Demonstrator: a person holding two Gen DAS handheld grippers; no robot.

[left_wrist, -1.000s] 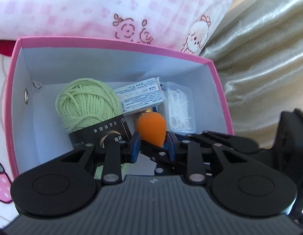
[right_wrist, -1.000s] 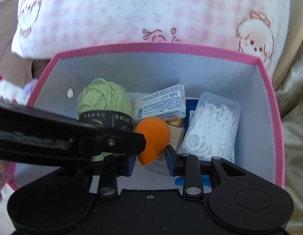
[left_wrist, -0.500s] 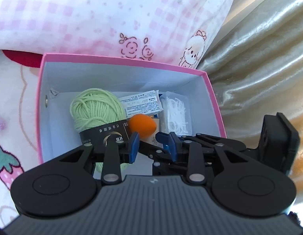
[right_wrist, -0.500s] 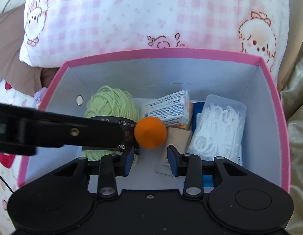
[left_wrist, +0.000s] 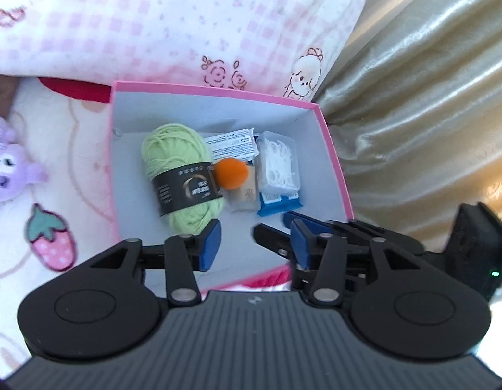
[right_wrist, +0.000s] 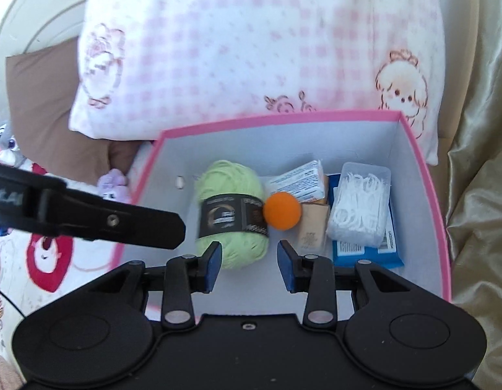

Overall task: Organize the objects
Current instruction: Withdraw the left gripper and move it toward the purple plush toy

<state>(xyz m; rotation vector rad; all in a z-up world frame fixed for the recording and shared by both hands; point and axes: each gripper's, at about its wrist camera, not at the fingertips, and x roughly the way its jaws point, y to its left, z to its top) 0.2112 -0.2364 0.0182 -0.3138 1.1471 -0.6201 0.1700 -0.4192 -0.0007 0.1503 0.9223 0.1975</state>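
Box: a pink box with white inner walls stands on a bed, its far side against a pink-checked pillow.
Yarn: a pale green yarn ball with a black paper band lies at the left of the box floor.
Sponge: an orange makeup sponge rests mid-box, touching the yarn band and lying on a beige packet.
Floss picks: a clear tub of white floss picks sits at the right, on top of a blue packet.
Printed packet: a white packet with blue print lies behind the sponge.
Left tongs: the left tongs hang over the near edge of the box — jaws apart, having just been opening, nothing between them.
Right tongs: the right tongs also hover over the near part of the box — jaws parted, having just been opening, empty.
Bedding: a strawberry print marks the sheet left of the box; gold satin fabric lies to the right.
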